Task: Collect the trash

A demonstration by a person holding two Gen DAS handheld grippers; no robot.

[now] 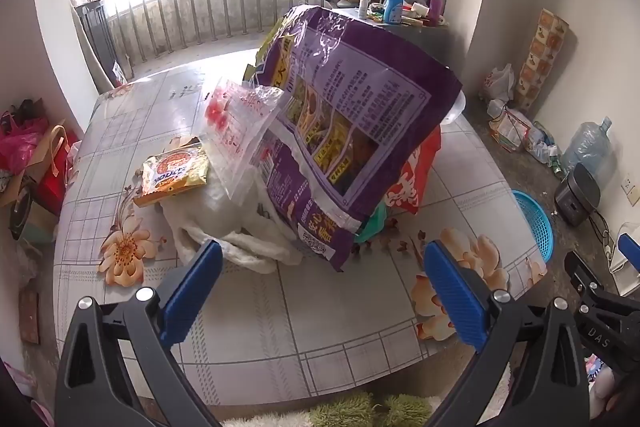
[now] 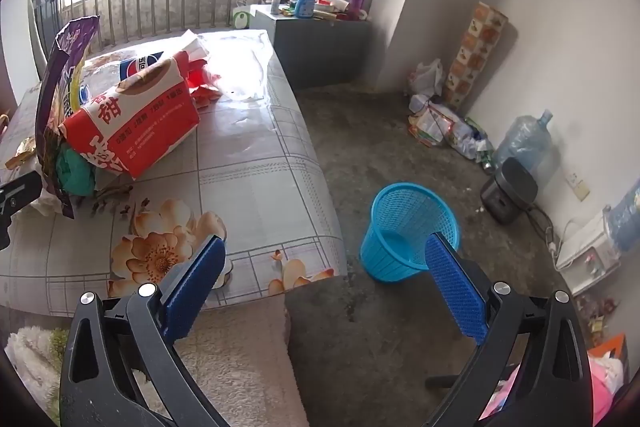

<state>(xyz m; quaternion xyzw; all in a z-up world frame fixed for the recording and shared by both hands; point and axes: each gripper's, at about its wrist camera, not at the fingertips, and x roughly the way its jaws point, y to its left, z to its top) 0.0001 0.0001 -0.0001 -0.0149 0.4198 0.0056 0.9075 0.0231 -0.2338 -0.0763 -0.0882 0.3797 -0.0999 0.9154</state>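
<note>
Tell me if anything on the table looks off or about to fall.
The purple bag stands propped at a steep tilt on the pile, its top edge in the air, leaning over the red bag and white bag. It looks unstable. The blue basket stands upright on the floor.

Left gripper (image 1: 322, 261) and right gripper (image 2: 326, 255) — jaws wide apart, empty.
</note>
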